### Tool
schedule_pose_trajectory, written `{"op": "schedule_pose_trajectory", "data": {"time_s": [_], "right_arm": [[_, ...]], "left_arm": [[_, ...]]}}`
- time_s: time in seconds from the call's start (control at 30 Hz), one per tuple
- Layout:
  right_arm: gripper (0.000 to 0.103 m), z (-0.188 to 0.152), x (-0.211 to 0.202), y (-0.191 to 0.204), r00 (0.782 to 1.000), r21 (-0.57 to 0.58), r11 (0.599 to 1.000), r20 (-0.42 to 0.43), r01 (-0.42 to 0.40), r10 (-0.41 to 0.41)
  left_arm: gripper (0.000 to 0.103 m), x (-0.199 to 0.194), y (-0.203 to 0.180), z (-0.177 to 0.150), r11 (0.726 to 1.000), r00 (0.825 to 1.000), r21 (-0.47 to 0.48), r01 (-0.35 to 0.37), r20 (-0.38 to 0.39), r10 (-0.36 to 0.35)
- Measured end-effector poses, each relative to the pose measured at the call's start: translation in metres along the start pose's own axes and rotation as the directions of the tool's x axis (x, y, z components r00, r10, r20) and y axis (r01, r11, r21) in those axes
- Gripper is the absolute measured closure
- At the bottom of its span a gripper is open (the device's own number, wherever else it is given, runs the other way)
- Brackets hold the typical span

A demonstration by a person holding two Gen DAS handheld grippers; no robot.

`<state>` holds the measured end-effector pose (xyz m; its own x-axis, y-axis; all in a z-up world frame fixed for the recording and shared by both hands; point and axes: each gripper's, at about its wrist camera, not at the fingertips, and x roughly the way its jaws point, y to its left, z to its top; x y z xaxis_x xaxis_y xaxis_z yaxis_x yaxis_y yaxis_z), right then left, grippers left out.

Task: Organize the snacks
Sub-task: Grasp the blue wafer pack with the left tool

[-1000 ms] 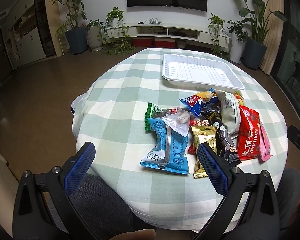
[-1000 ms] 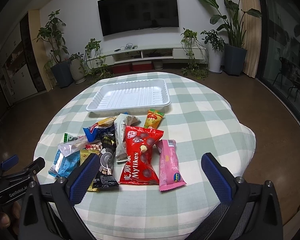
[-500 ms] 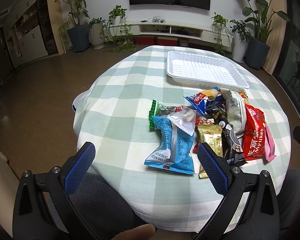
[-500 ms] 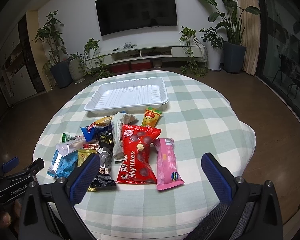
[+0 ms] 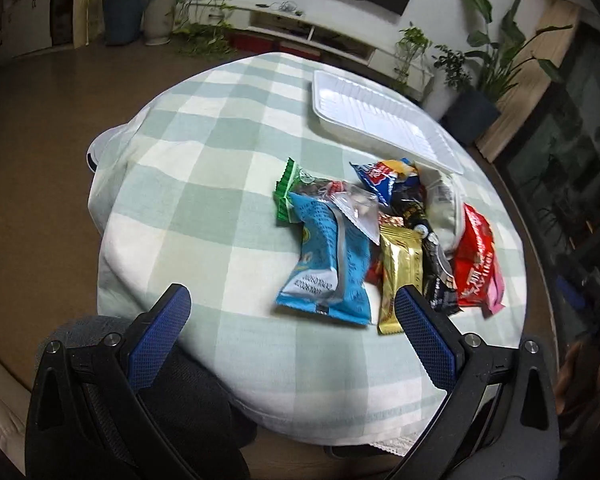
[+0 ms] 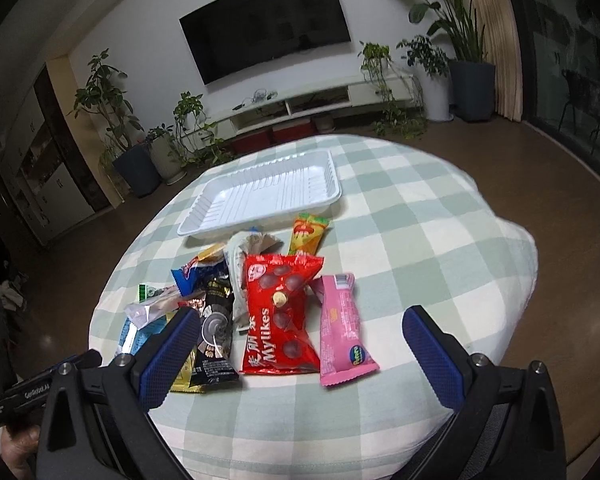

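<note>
A pile of snack packets lies on the round checked table (image 5: 220, 160). In the left wrist view the blue packet (image 5: 328, 264) is nearest, with a gold bar (image 5: 400, 272) and a green-edged packet (image 5: 288, 192) beside it. My left gripper (image 5: 292, 328) hovers open just short of the blue packet, holding nothing. The right wrist view has the red Mylikes bag (image 6: 280, 312), a pink bar (image 6: 340, 328), a black packet (image 6: 214, 332) and an orange packet (image 6: 308, 234). My right gripper (image 6: 304, 352) is open above the table's near edge. The empty white tray (image 6: 260, 196) sits beyond the pile.
Bare checked cloth (image 6: 440, 248) spreads right of the pile, and more (image 5: 204, 184) to its left. The other gripper's black body (image 6: 32, 388) and a hand show at lower left in the right wrist view. Potted plants, a TV stand and brown floor surround the table.
Both grippers have moved closer to the pile and tilted. The left view has swung so the snacks sit nearer its fingers. No packet has shifted, and both stay open.
</note>
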<state>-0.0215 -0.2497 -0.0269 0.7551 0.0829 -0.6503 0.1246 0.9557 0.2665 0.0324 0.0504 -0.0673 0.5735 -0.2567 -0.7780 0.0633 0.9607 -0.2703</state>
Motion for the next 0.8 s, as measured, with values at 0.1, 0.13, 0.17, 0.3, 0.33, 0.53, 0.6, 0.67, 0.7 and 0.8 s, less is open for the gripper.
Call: {"op": "schedule_pose_trajectory", "data": {"time_s": [0.1, 0.13, 0.17, 0.3, 0.33, 0.53, 0.6, 0.67, 0.7, 0.8], "right_arm": [[0.001, -0.002, 0.010, -0.003, 0.998, 0.002, 1.000, -0.063, -0.005, 0.005], [0.003, -0.003, 0.013, -0.004, 0.997, 0.000, 1.000, -0.074, -0.001, 0.001], [0.006, -0.004, 0.015, -0.006, 0.997, 0.000, 1.000, -0.084, 0.001, -0.001], [0.009, -0.005, 0.020, -0.014, 0.995, 0.011, 1.000, -0.097, 0.006, -0.005], [0.009, -0.005, 0.021, -0.018, 0.995, 0.017, 1.000, -0.101, 0.010, -0.009], [0.009, -0.005, 0.026, -0.029, 0.994, 0.039, 0.999, -0.112, 0.013, -0.008], [0.009, -0.005, 0.028, -0.032, 0.993, 0.045, 0.999, -0.114, 0.012, -0.006], [0.009, -0.005, 0.030, -0.034, 0.993, 0.051, 0.999, -0.120, 0.009, -0.003], [0.009, -0.005, 0.031, -0.035, 0.993, 0.051, 0.999, -0.120, 0.006, 0.000], [0.009, -0.006, 0.033, -0.036, 0.992, 0.051, 0.999, -0.124, 0.003, 0.003]], "left_arm": [[0.000, 0.006, -0.015, 0.005, 0.998, 1.000, 0.063, -0.004, -0.004, 0.004], [0.000, 0.009, -0.022, 0.007, 0.996, 1.000, 0.093, -0.007, -0.009, 0.008], [0.000, 0.015, -0.030, 0.010, 0.991, 0.999, 0.135, -0.025, -0.020, 0.028], [0.001, 0.037, -0.044, 0.020, 0.979, 0.996, 0.198, -0.053, -0.063, 0.067], [0.005, 0.043, -0.046, 0.022, 0.977, 0.995, 0.207, -0.054, -0.073, 0.070], [0.023, 0.079, -0.051, 0.028, 0.969, 0.982, 0.237, -0.074, -0.150, 0.112], [0.025, 0.089, -0.051, 0.028, 0.967, 0.979, 0.242, -0.079, -0.163, 0.121], [0.035, 0.098, -0.050, 0.028, 0.967, 0.976, 0.245, -0.075, -0.181, 0.121], [0.035, 0.101, -0.050, 0.029, 0.966, 0.976, 0.246, -0.075, -0.182, 0.122], [0.042, 0.106, -0.048, 0.031, 0.963, 0.977, 0.258, -0.081, -0.170, 0.128]]}}
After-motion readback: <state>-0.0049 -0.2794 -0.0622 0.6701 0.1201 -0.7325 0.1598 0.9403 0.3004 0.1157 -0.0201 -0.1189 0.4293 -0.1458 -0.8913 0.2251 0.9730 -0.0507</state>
